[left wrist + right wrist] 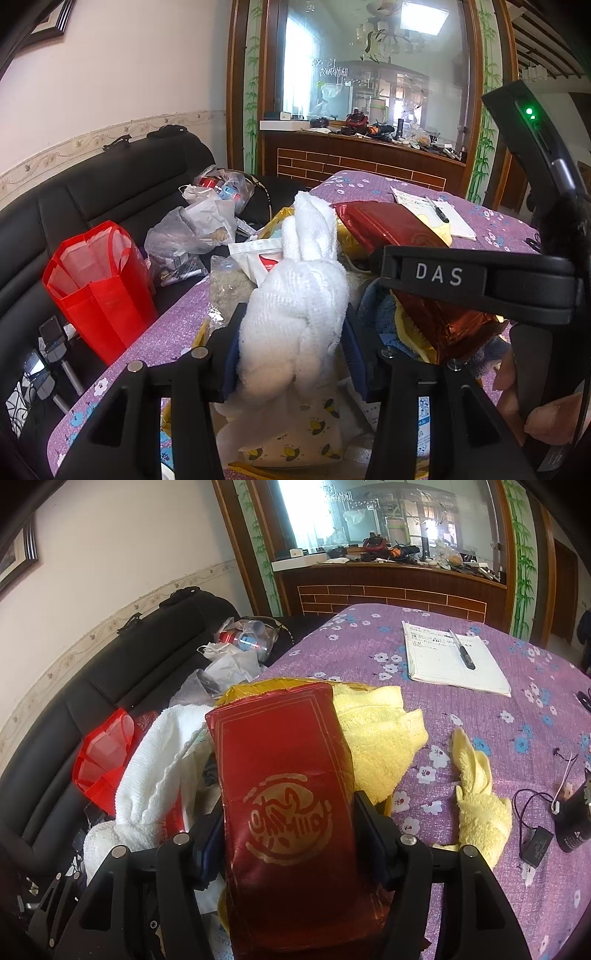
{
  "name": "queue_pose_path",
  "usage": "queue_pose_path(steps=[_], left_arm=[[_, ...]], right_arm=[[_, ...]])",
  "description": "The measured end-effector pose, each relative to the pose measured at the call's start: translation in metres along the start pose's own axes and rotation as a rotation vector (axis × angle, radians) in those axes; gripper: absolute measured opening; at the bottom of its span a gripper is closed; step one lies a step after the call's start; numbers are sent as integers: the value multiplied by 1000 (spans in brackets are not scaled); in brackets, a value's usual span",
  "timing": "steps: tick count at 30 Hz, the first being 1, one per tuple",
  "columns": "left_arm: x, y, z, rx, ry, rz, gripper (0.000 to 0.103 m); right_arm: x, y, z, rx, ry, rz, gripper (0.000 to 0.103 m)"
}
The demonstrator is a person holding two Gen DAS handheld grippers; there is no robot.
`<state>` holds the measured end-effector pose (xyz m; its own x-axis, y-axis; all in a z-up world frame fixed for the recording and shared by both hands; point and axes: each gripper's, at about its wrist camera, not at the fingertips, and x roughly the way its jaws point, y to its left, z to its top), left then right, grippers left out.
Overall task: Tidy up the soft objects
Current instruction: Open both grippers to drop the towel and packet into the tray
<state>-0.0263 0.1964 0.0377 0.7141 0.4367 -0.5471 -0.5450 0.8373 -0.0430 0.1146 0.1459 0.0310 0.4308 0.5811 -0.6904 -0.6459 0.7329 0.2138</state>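
Observation:
A rolled white towel [295,295] stands up between the blue pads of my left gripper [293,350], which is shut on it above a heap of cloths and packets. A bee-print cloth [295,435] lies under it and a blue cloth [380,306] beside it. My right gripper [290,834] is closed around a red foil packet [284,775] with a gold emblem, both pads touching its sides. The white towel [155,760] hangs to its left. A yellow towel [376,731] lies behind the packet and a small yellow cloth [480,805] lies alone on the table.
The table wears a purple flowered cloth [480,720]. On it are a notebook with a pen [450,661] and a black cup with a cable [572,819]. A red bag [99,288] and plastic bags [199,221] sit on the black sofa [92,192] to the left.

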Motion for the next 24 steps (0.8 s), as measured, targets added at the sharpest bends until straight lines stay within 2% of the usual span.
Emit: queue_pose_path(steps=[7, 18, 22, 24], left_arm=[[0, 1, 1, -6, 3, -4, 49], [0, 1, -2, -19, -3, -20, 49], [0, 1, -3, -19, -2, -19, 50], [0, 0, -3, -18, 0, -24, 62]], right_arm=[[-4, -1, 0, 2, 6, 25, 72], [-33, 7, -5, -78, 0, 40, 75], [-32, 7, -11, -41, 11, 21, 66], [-27, 9, -13, -33, 14, 32, 66]])
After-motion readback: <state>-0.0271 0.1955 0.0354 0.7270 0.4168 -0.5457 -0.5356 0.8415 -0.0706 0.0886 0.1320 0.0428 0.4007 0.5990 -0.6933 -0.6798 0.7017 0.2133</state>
